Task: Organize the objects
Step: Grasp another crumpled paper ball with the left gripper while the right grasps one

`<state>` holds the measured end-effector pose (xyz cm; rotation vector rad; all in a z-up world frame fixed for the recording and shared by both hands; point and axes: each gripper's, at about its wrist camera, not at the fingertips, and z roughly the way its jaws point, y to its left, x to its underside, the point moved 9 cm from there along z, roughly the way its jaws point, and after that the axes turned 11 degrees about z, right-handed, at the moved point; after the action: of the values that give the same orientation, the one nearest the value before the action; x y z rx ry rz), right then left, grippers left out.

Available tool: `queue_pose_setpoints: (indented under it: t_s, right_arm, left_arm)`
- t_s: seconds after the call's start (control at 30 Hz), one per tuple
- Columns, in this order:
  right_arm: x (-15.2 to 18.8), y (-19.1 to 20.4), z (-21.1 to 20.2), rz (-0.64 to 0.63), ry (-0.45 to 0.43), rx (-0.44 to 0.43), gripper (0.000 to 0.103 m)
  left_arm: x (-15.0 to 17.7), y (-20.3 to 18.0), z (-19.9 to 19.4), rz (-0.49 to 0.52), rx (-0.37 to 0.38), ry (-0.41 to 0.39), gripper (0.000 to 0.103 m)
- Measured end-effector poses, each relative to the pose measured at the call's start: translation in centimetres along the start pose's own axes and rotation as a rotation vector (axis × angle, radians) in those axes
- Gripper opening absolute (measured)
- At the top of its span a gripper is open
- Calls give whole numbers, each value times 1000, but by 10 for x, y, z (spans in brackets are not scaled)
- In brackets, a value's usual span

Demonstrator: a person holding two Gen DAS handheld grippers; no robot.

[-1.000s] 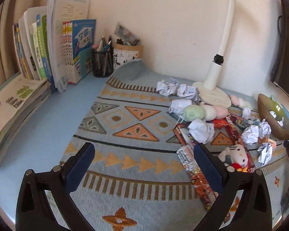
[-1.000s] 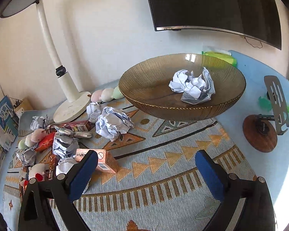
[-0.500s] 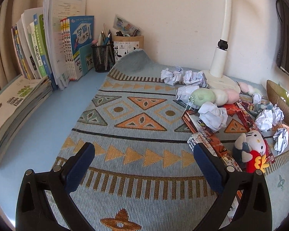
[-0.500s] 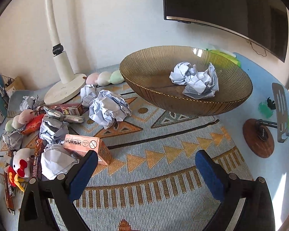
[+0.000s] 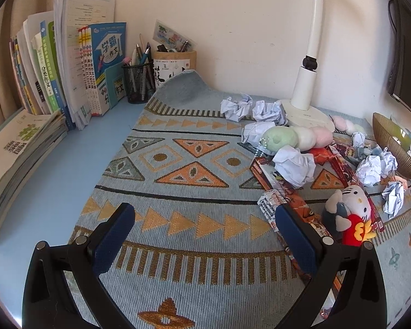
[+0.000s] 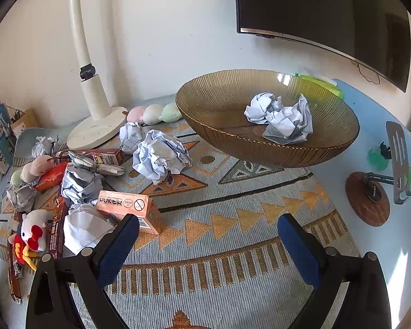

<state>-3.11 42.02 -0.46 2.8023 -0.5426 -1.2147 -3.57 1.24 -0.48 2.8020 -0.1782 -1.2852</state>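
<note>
Several crumpled paper balls lie on the patterned mat, one [image 6: 161,159] near the amber glass bowl [image 6: 260,153], which holds two more [image 6: 282,118]. A pink poker card box [image 6: 128,209] sits just ahead of my right gripper's left finger. A Hello Kitty plush [image 5: 350,213] and snack packets [image 5: 293,203] lie by my left gripper's right finger. A green, white and pink plush string [image 5: 296,137] lies near the lamp base. My left gripper [image 5: 204,235] is open and empty over the mat. My right gripper [image 6: 208,242] is open and empty.
Books [image 5: 68,68] stand and lie stacked at the left, beside a mesh pen holder [image 5: 138,82] and a paper cup of pens. A white lamp [image 5: 307,101] stands at the back. A phone stand [image 6: 375,192] is at the right, with a dark monitor [image 6: 323,8] above.
Both grippers have moved in closer and lower over the mat. The clutter has grown larger in both views and the poker box now sits right by the right gripper's left finger. Both stay open.
</note>
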Motion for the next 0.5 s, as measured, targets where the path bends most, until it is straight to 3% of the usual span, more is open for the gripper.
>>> queue_pose_setpoints:
  t_s: [0.1,0.2,0.3,0.37,0.43,0.5]
  right_arm:
    - [3,9,-5,-24,6,-53,101]
    - [12,24,-10,-47,38,-95,101]
    - [30,47,-13,-56,114,-182,101]
    - [40,60,-11,-67,161,-195,101]
    - [46,76,-10,-74,198,-233,101]
    - [47,87,-7,-77,211,-234,98]
  left_arm:
    - [-20,-20,4,-24,134,-1,102]
    - [-38,-51,18,33,250,21,102]
    - [-48,-72,35,128,223,33,102]
    - [-52,-84,44,165,235,37,102]
    - [-52,-91,53,178,260,65,91]
    - [-50,-94,60,187,258,81,89]
